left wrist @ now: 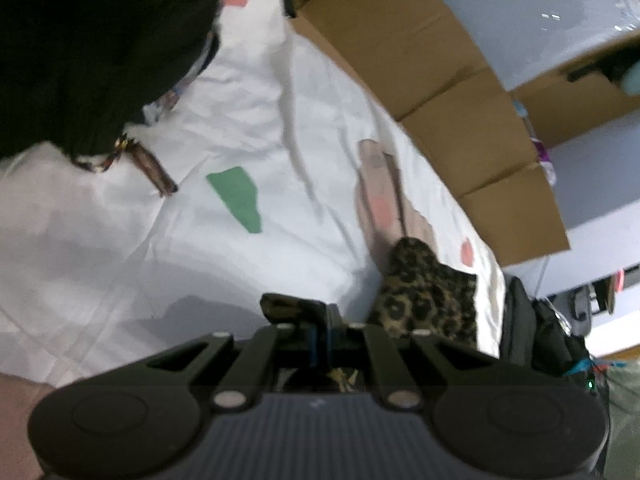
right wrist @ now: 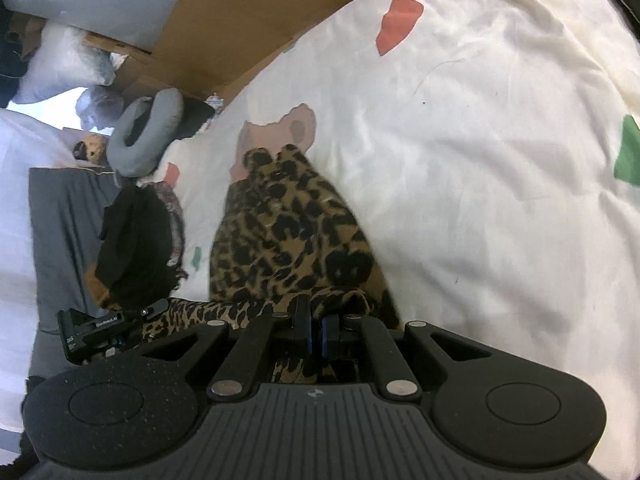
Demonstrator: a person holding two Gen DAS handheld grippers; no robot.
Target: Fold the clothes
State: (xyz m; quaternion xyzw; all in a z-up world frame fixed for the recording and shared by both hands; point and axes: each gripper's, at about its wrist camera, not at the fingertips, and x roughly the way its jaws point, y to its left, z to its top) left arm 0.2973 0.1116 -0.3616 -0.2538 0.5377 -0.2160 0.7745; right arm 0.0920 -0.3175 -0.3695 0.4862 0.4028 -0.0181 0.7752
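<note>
— Any writing showing?
— Only small white lettering on the left gripper, too blurred to be reading.
— And the tongs?
— The right gripper is pinching the leopard-print garment, fingers pressed together; the left gripper is pinching its other edge.
— Where is the garment lying?
— It is trailing onto the white bedsheet, beside the black clothes.

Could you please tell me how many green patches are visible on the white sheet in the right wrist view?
2: one green patch at the right edge, one smaller green patch left of the leopard-print garment. Others may be hidden.
</note>
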